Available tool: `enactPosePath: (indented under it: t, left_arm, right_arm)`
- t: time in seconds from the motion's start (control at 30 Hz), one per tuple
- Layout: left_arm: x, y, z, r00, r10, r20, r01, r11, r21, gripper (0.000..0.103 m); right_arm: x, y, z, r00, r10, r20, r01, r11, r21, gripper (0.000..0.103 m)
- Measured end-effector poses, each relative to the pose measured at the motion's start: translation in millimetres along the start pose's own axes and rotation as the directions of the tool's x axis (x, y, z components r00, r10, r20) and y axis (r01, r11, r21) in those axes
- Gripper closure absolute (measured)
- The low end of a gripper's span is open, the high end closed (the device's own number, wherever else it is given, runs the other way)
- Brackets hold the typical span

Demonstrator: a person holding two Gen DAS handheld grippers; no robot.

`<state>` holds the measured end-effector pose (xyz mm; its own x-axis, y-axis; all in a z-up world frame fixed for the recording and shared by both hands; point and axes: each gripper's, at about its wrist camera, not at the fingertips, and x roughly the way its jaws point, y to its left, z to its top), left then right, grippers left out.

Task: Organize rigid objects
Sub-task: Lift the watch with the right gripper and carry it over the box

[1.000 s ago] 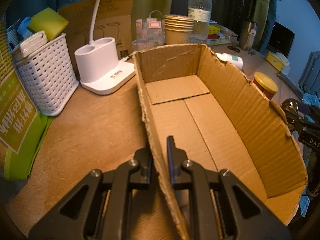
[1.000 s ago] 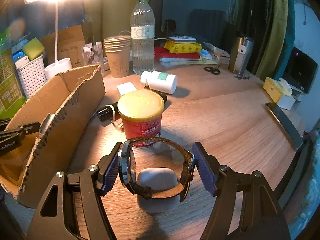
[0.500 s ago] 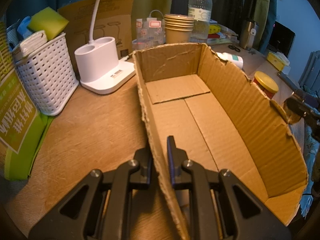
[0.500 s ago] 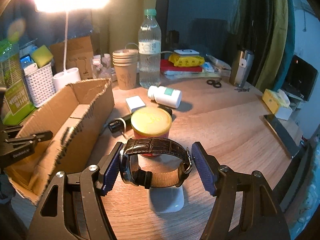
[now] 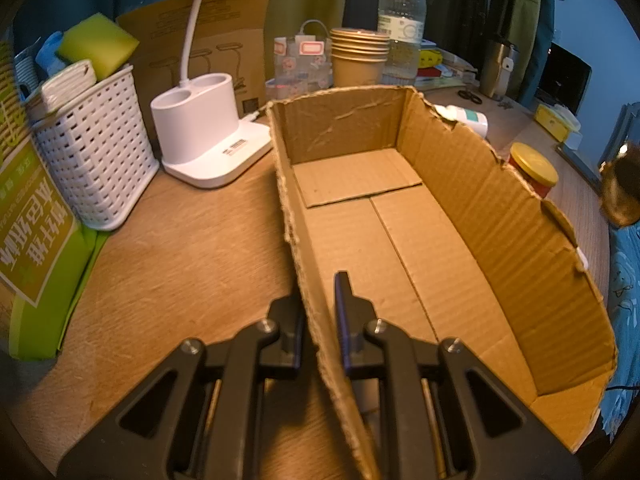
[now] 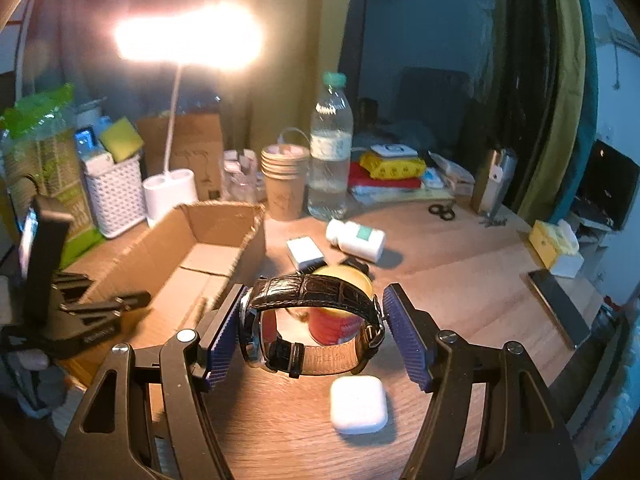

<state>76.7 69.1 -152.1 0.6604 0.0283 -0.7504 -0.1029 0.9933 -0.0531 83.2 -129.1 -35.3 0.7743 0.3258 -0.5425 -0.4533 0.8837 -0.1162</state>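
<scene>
The right gripper (image 6: 312, 330), clamping the watch (image 6: 310, 322), is riding higher above the earbud case (image 6: 357, 404), seemingly boxward, while the left gripper (image 5: 320, 320) is pinching the cardboard box (image 5: 500, 216) wall.

Black crocodile-grain watch strap (image 6: 316, 292), yellow-lidded red jar (image 6: 336, 320), plain brown box (image 5: 400, 220), seemingly white case (image 6: 357, 404).

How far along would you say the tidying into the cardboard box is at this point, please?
Early. Nothing is done: the cardboard box is empty. In hand: the left gripper clamps its wall, and the right gripper carries a wristwatch. Left on the table: earbud case, red jar, pill bottle.
</scene>
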Motion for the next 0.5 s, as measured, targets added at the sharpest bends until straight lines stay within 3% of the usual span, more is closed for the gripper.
enactPosePath:
  t: [0.23, 0.5]
  left_arm:
    - [0, 1, 0, 1.0, -0.008, -0.001, 0.008, 1.0, -0.005, 0.088]
    - [0, 1, 0, 1.0, -0.008, -0.001, 0.008, 1.0, -0.003, 0.088]
  right_arm:
    - [-20, 18, 11, 0.997, 0.058, 0.051, -0.057, 0.998, -0.029, 0.031]
    - [-16, 48, 8, 0.991, 0.127, 0.034, -0.124, 0.989, -0.08, 0.031]
